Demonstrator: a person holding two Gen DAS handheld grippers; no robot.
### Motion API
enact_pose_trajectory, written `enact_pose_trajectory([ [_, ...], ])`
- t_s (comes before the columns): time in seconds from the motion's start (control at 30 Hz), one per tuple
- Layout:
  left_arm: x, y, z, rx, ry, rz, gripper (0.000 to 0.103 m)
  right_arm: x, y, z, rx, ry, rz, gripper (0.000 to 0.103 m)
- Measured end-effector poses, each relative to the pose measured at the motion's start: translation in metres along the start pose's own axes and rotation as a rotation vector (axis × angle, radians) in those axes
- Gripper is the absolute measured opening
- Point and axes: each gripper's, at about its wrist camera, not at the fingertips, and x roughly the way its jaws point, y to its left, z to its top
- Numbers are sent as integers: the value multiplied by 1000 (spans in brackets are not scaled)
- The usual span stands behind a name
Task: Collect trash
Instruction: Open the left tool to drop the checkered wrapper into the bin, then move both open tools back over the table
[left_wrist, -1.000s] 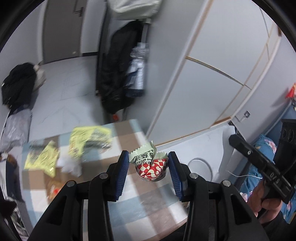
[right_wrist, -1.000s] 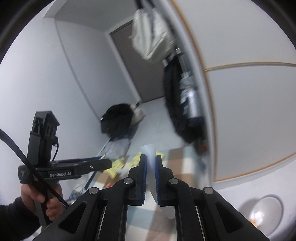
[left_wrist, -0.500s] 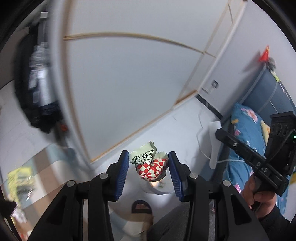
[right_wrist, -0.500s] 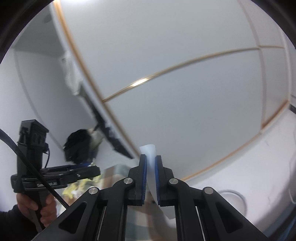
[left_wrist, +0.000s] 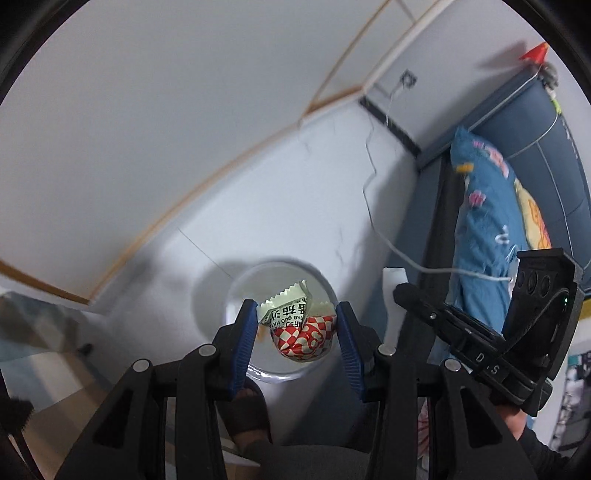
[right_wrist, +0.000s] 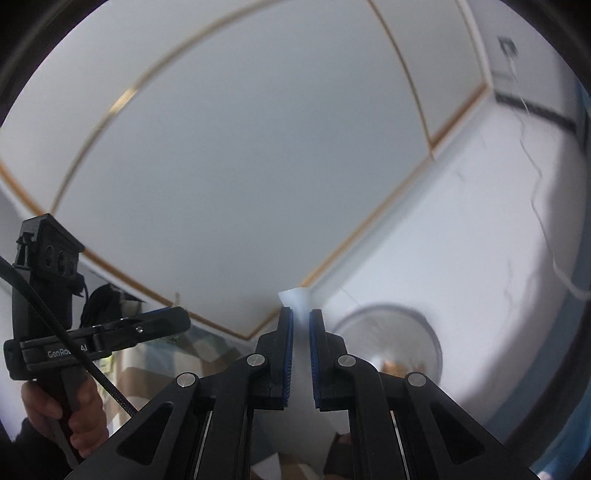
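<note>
both swung from table to over 1 bin (left_wrist: 236, 295); left hand-held gripper (left_wrist: 295, 328) clamps 2 wrappers (left_wrist: 299, 325), right hand-held gripper (right_wrist: 301, 354) pinches 1 white sheet (right_wrist: 295, 299).

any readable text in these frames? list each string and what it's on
"GenRo… AI", middle hidden by a cable: side of the left hand-held gripper, seen from the right wrist.
"D" and "S", white letters: body of the right hand-held gripper, seen from the left wrist.
Black Chinese characters above small Latin letters: green part of the wrapper held over the trash bin; too small and upside down to read.
Nothing else legible.
</note>
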Motion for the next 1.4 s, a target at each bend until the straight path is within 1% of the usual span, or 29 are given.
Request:
enact_pose_trajectory([
  [0.07,28,6,3,-21,61,-21,38,19,-7,-7,23,24,-13,8],
  [0.13,50,11,3,-45,104,-41,38,36,-20,-12,63,49,-20,8],
  [0.23,75,17,1,-98,164,-48,38,51,-40,-19,125,74,-30,8],
  [0.33,94,19,-1,-119,202,-61,38,59,-69,-18,173,107,-34,8],
  [0.47,117,18,-1,-115,255,-56,38,80,-84,-24,187,132,-37,8],
  [0.57,135,22,-5,-137,298,-52,38,90,-92,-29,215,138,-19,8],
  [0.73,152,31,-8,-151,351,-32,38,104,-98,-37,229,152,-31,10],
  [0.87,157,33,-8,-182,353,-10,40,112,-104,-42,243,170,-54,12],
  [0.93,156,34,-9,-184,354,-19,41,114,-107,-44,247,174,-67,16],
  [1.0,159,33,-10,-183,361,-6,44,114,-109,-45,250,180,-73,17],
  [1.1,163,34,-11,-196,372,16,44,116,-111,-47,248,198,-97,17],
  [1.17,163,37,-10,-214,373,8,45,115,-110,-48,240,212,-117,17],
  [1.23,163,37,-11,-208,378,26,51,112,-109,-47,240,206,-111,17],
  [1.27,162,36,-12,-204,375,37,57,110,-109,-47,241,201,-106,17],
  [1.4,153,39,-12,-198,351,64,59,102,-108,-47,243,208,-96,18],
])
